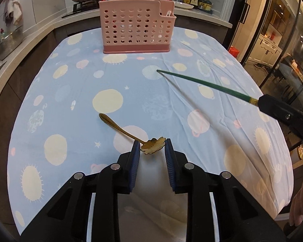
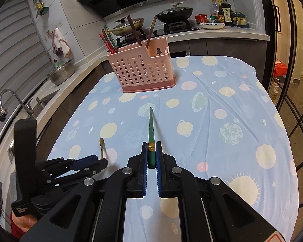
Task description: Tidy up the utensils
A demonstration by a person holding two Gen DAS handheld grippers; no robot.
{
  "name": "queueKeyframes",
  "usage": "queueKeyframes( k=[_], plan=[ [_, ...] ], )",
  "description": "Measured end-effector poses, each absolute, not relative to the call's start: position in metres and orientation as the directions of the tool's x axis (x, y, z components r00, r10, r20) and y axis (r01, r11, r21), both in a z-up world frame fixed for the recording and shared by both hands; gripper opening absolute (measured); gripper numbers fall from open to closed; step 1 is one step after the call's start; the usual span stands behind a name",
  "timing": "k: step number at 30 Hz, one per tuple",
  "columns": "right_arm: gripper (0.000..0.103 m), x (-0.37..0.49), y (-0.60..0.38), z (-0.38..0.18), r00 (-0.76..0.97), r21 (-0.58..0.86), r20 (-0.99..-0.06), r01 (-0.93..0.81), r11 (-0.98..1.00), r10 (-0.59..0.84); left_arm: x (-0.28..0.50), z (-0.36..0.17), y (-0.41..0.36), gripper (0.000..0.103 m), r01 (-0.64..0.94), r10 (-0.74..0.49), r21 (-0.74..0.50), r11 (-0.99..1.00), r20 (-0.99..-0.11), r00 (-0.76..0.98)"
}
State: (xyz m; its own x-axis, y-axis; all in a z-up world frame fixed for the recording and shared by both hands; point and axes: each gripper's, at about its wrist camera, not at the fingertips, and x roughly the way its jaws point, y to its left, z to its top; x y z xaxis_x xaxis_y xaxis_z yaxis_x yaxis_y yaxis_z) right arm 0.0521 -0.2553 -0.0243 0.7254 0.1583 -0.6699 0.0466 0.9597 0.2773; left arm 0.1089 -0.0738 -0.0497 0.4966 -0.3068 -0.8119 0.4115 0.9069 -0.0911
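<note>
- The left gripper [image 1: 152, 145] hangs low over the surface [image 1: 111, 76], which is covered with a blue cloth printed with planets and suns. Its jaws are part-way open, and the flower-shaped bowl of a gold spoon [image 1: 151, 145] sits between the blue pads [image 1: 135, 151].
- The bowl reaches both pads; whether they press on it I cannot tell.
- The spoon's handle runs away from this gripper, ahead and to its left, with the far end close to the cloth.
- The right gripper [image 2: 151, 157] is closed tight on the thick end of a green chopstick [image 2: 151, 129]. The stick points straight ahead of it, thin tip forward and above the cloth.
- From the left wrist view the same chopstick [image 1: 202, 83] comes in from the right, well ahead of the left gripper.
- A pink perforated utensil holder [image 2: 143, 70] stands far ahead of both grippers, near the back edge of the surface. Several chopsticks [image 2: 109, 42] stand upright in it.
</note>
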Motion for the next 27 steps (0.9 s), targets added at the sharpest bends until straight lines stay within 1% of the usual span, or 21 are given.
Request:
queueKeyframes(
  k=[6, 7, 9, 15, 21, 27],
  plan=[
    [0.007, 0.053, -0.249, -0.02, 0.73, 0.276, -0.663, 0.032, 0.961, 0.166, 0.112, -0.026, -0.06, 0.023, 0.39, -0.315, -0.099, 0.915, -0.78, 0.541],
    [0.007, 0.053, -0.248, -0.02, 0.73, 0.276, -0.663, 0.029, 0.961, 0.168, 0.113, -0.024, -0.058, 0.019, 0.388, -0.316, -0.1, 0.916, -0.777, 0.545],
    [0.007, 0.054, -0.246, -0.019, 0.73, 0.273, -0.663, 0.027, 0.962, 0.168, 0.117, -0.021, -0.055, 0.005, 0.385, -0.319, -0.105, 0.917, -0.773, 0.548],
    [0.007, 0.055, -0.242, -0.019, 0.727, 0.268, -0.666, 0.025, 0.963, 0.166, 0.126, -0.019, -0.049, 0.005, 0.372, -0.316, -0.108, 0.922, -0.764, 0.562],
    [0.007, 0.057, -0.244, -0.021, 0.722, 0.265, -0.673, 0.035, 0.964, 0.159, 0.134, -0.029, -0.037, 0.005, 0.349, -0.307, -0.124, 0.929, -0.785, 0.539],
    [0.007, 0.059, -0.24, -0.025, 0.711, 0.262, -0.684, 0.034, 0.964, 0.161, 0.123, -0.047, -0.032, 0.007, 0.333, -0.303, -0.147, 0.931, -0.82, 0.486]
  ],
)
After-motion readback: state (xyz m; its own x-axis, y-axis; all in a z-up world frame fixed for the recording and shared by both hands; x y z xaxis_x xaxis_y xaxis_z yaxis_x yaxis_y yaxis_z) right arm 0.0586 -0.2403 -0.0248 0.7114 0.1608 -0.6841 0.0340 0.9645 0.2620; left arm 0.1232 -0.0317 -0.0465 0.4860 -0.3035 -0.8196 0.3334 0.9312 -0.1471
